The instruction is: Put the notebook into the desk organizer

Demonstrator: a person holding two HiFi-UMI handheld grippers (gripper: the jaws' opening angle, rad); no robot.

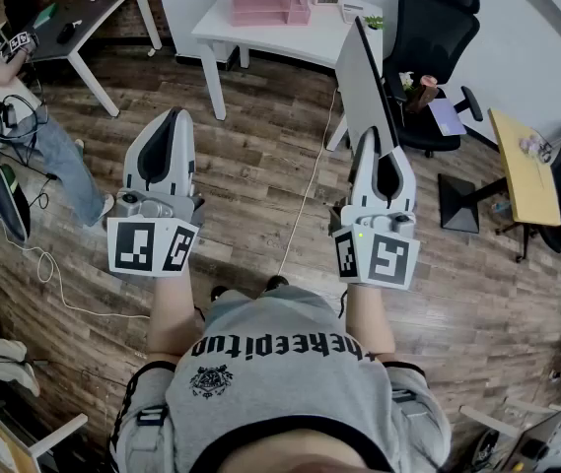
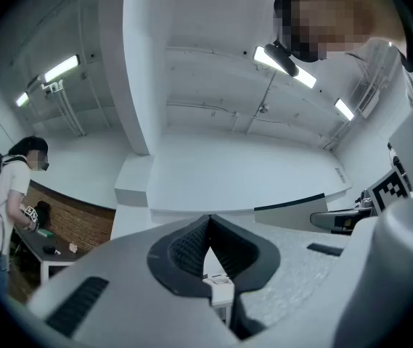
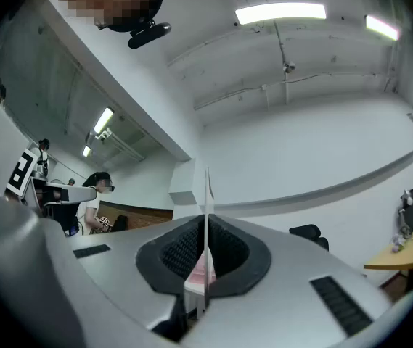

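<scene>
- Your left tool (image 1: 174,116) is a pale grey shell with a black inset along its top, tapering to a rounded nose.
- Your right tool (image 1: 369,138) has the same grey casing and black inset.
- Each carries a white cube printed with black square markers: the left cube (image 1: 150,247) and the right cube (image 1: 379,257).
- Seen along the jaws, black ribbed pads (image 2: 184,246) sit in a dark surround, with a slotted vent (image 2: 75,307) beside them.
- You wear a grey T-shirt (image 1: 280,372) with dark lettering and a dark crest (image 1: 211,380).
</scene>
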